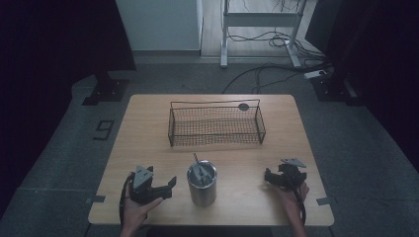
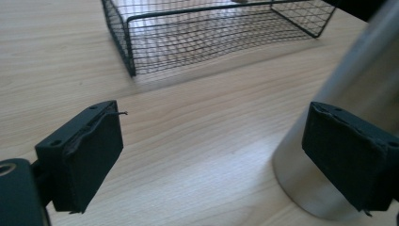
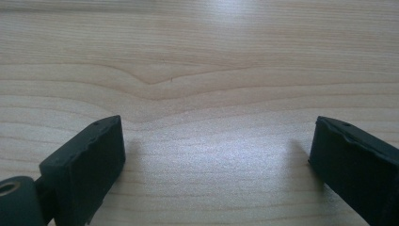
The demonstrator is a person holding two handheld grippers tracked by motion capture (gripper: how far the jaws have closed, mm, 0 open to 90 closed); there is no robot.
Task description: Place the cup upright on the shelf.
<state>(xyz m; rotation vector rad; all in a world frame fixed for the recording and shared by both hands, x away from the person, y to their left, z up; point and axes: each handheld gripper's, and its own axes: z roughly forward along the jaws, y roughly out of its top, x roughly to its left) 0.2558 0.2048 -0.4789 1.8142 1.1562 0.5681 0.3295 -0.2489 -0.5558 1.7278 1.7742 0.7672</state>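
A steel cup (image 1: 201,184) stands near the table's front edge, with metal tools and a drill bit (image 1: 195,159) sticking out of it. Behind it sits a dark wire basket (image 1: 216,124) that looks empty. My left gripper (image 1: 165,186) rests on the table just left of the cup, open, holding nothing. In the left gripper view the cup's wall (image 2: 348,94) rises behind the right jaw and the basket (image 2: 207,33) lies ahead. My right gripper (image 1: 271,177) rests at the front right, open over bare wood (image 3: 211,141).
The wooden table (image 1: 148,128) has a round grommet (image 1: 243,106) at the back behind the basket. Beyond the table are a desk frame (image 1: 259,29) and cables on the floor (image 1: 276,42). Dark curtains hang at both sides.
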